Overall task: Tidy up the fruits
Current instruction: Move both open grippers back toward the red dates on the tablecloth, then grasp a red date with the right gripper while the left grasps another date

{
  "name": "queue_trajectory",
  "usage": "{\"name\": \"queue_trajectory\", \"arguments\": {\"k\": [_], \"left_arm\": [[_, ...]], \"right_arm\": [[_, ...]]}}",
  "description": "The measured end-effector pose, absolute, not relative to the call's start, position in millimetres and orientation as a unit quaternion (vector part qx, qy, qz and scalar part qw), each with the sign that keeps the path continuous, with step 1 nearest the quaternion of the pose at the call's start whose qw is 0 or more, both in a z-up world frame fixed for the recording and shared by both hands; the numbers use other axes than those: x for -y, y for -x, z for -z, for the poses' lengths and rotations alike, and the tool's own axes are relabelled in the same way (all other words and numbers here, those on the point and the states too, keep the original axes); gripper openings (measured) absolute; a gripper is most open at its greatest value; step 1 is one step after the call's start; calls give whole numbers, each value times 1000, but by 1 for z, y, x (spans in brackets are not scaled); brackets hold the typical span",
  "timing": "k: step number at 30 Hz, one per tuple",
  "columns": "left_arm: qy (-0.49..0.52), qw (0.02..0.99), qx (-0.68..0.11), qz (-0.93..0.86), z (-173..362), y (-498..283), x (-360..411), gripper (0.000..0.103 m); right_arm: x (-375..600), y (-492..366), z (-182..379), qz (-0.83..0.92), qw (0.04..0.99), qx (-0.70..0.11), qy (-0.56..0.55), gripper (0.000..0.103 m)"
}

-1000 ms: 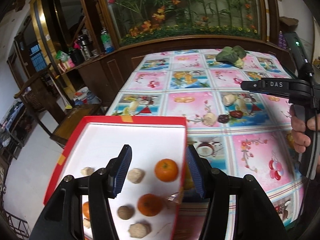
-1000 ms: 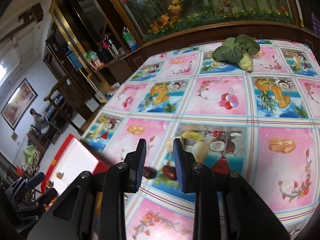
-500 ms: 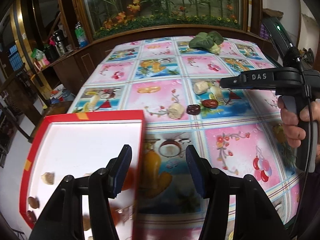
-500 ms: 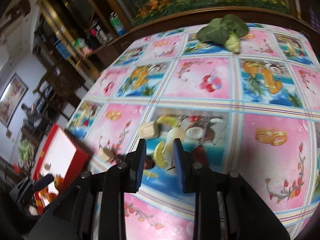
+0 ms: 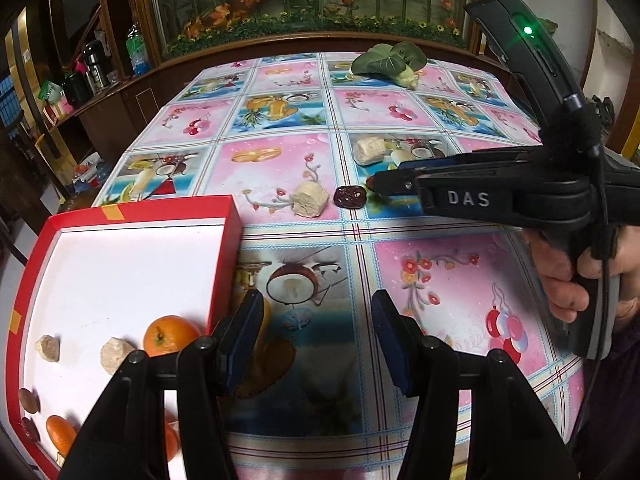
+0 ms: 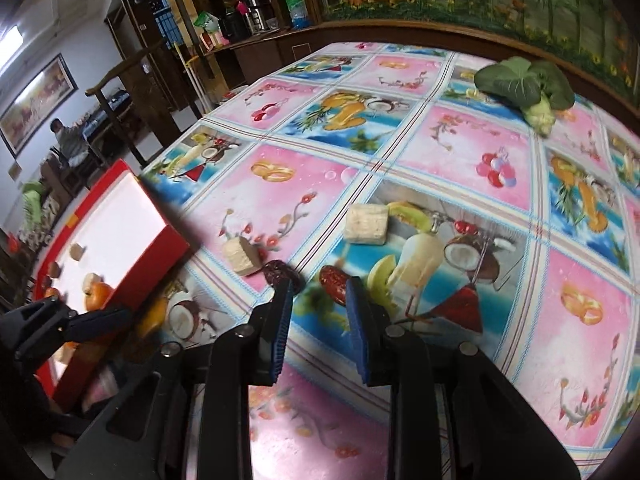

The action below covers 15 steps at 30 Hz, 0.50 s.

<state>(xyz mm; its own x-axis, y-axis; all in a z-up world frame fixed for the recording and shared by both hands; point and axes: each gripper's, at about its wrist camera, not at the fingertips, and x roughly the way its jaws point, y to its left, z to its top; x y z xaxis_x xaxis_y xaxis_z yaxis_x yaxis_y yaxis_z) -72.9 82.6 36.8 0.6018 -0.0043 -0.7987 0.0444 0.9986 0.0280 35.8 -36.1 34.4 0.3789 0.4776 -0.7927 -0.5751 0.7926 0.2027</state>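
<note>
Now right gripper parted and empty, fingers straddling reddish date beside darker date — pickup step, needs lowering and closing; left gripper parted, idle beside red tray holding oranges.

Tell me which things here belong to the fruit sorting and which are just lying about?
Job:
red box holding oranges
two dark red dates on the tablecloth
two pale chunks
right gripper, jaws open beside a date
left gripper, open

Lying about:
leafy greens
sideboard bottles
</note>
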Motion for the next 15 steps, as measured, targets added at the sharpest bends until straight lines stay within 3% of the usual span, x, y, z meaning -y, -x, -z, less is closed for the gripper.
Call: {"name": "queue_trajectory", "arguments": {"k": [12, 15], "left_arm": [[-5, 886, -463, 29, -29, 61, -68, 56], [7, 883, -469, 30, -26, 54, -66, 56]], "right_arm": [[34, -43, -25, -287, 837, -459, 77, 29], [37, -47, -25, -284, 837, -463, 65, 20]]}}
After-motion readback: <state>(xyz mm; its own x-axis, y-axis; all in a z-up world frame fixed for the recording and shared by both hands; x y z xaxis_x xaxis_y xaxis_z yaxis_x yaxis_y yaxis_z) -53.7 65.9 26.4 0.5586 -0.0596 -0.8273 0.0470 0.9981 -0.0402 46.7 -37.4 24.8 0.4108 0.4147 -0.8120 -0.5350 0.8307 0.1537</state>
